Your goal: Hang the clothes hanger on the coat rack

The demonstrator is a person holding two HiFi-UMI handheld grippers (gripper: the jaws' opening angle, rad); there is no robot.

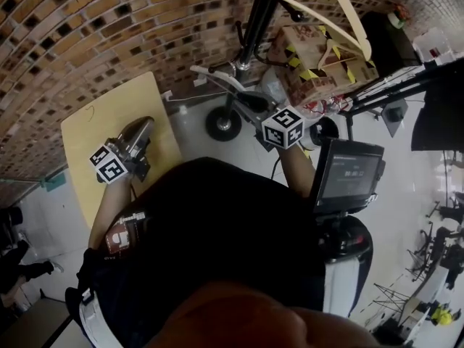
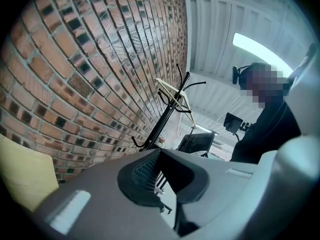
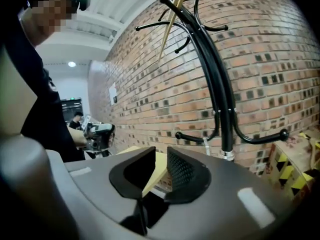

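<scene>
The black coat rack (image 1: 254, 27) stands against the brick wall, its round base (image 1: 223, 123) on the floor. A pale wooden hanger (image 1: 322, 9) hangs from its top; it also shows as the hanger (image 2: 176, 98) and the hanger (image 3: 175, 14) in the gripper views. My right gripper (image 1: 217, 80) is raised beside the pole (image 3: 220, 99); the right gripper (image 3: 161, 156) has a narrow gap between its jaws and nothing in it. My left gripper (image 1: 143, 127) rests level over the yellow table (image 1: 94, 118); the left gripper (image 2: 160, 154) has its tips together and holds nothing.
A cardboard box (image 1: 312, 64) with yellow-black tape sits right of the rack. A monitor on a stand (image 1: 348, 172) is close at my right, with black tripod legs (image 1: 395, 85) behind it. The rack's lower hooks (image 3: 260, 136) jut out near my right gripper.
</scene>
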